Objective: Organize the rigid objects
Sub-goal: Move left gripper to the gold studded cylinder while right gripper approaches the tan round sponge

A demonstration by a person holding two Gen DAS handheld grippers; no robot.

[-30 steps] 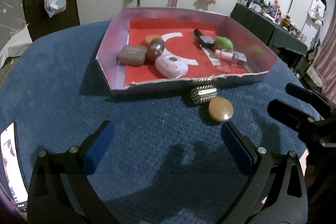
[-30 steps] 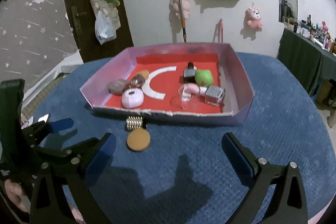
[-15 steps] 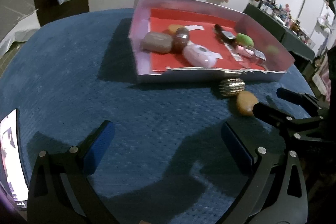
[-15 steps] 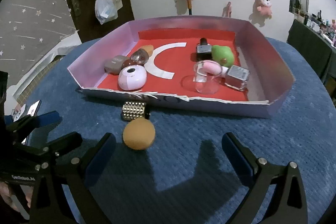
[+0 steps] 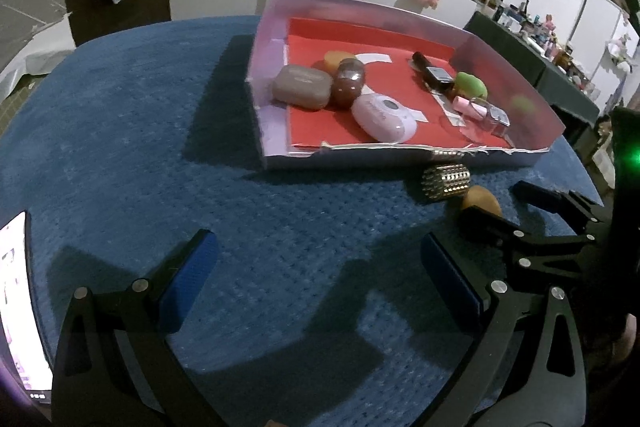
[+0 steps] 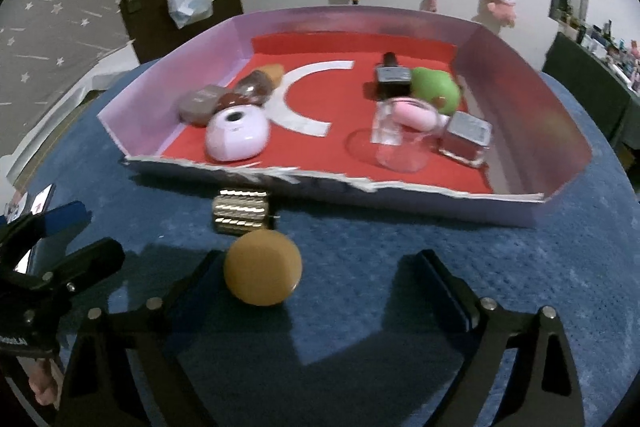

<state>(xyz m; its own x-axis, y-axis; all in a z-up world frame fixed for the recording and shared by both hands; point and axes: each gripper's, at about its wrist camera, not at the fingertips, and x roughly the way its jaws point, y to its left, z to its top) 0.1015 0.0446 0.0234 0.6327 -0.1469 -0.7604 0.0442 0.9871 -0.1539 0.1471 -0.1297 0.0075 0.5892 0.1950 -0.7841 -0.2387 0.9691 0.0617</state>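
Note:
A round tan disc [image 6: 262, 267] lies on the blue tablecloth just in front of a studded metal cylinder [image 6: 241, 211], both outside the pink box [image 6: 440, 205]. My right gripper [image 6: 320, 279] is open and low, with the disc just inside its left finger. In the left wrist view the disc [image 5: 480, 201] and cylinder [image 5: 446, 181] show at the right, with the right gripper [image 5: 516, 203] around the disc. My left gripper [image 5: 320, 263] is open and empty over bare cloth.
The box has a red floor and holds a grey case [image 5: 302, 87], a brown ball [image 5: 350, 83], a pink oval case [image 5: 384, 117], a clear glass [image 6: 400, 139], a green toy [image 6: 434, 89] and a small square bottle [image 6: 466, 137]. A phone [image 5: 16, 303] lies at the left edge.
My right gripper has moved forward and down to the tan disc, which now sits between its fingers. My left gripper has swung left, so the box sits further right in its view.

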